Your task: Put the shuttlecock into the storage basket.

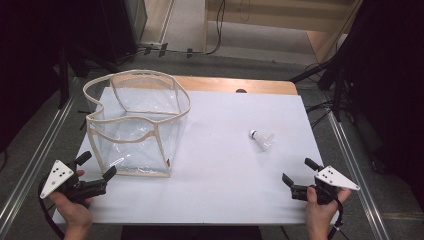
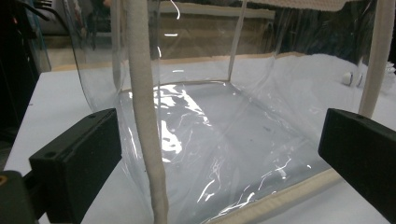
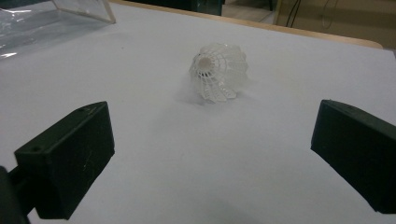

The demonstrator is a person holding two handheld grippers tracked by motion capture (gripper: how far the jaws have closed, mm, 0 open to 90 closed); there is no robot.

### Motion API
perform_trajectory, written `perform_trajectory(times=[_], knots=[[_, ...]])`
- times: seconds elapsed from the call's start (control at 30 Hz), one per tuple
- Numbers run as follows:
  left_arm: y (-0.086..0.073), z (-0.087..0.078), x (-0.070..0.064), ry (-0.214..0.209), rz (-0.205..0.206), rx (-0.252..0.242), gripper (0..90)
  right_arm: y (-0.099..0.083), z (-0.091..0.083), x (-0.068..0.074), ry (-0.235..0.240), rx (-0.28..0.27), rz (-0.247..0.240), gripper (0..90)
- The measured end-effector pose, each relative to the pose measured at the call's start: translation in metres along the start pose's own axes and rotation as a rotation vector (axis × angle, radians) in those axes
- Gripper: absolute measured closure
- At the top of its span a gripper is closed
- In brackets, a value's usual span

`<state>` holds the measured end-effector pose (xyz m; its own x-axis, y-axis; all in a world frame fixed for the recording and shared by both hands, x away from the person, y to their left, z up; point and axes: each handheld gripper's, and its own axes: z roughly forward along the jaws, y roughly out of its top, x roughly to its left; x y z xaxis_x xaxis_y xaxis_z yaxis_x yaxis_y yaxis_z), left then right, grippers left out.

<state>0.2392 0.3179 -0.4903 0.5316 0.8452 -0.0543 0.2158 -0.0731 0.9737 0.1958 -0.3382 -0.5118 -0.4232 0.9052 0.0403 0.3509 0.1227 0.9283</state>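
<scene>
A clear bag (image 1: 137,125) stands empty near the desk's (image 1: 225,190) left edge. A shuttlecock (image 1: 263,138) lies toward the right edge. Both the left hand-held gripper (image 1: 97,166) and the right hand-held gripper (image 1: 298,171) are spread, pinching nothing.

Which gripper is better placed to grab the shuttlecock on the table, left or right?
Right. The right gripper sits open on the same side as the shuttlecock, which lies straight ahead between its jaws in the right gripper view. The left gripper faces the clear bag across the table.

no readable text, labels, numbers
</scene>
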Motion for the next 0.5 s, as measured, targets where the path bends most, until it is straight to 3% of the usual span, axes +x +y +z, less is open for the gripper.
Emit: perform_trajectory(times=[0.13, 0.23, 0.5], knots=[[0.0, 0.001, -0.001, -0.003, 0.013, 0.008, 0.0, 0.002, 0.0, 0.001, -0.011, -0.006, -0.001, 0.0], [-0.001, 0.0, -0.002, -0.007, 0.023, 0.007, 0.0, 0.007, -0.002, 0.001, -0.003, -0.026, 0.039, 0.0], [-0.001, 0.001, -0.002, 0.004, 0.029, 0.007, 0.0, 0.024, -0.005, 0.009, 0.002, 0.01, -0.015, 0.0]])
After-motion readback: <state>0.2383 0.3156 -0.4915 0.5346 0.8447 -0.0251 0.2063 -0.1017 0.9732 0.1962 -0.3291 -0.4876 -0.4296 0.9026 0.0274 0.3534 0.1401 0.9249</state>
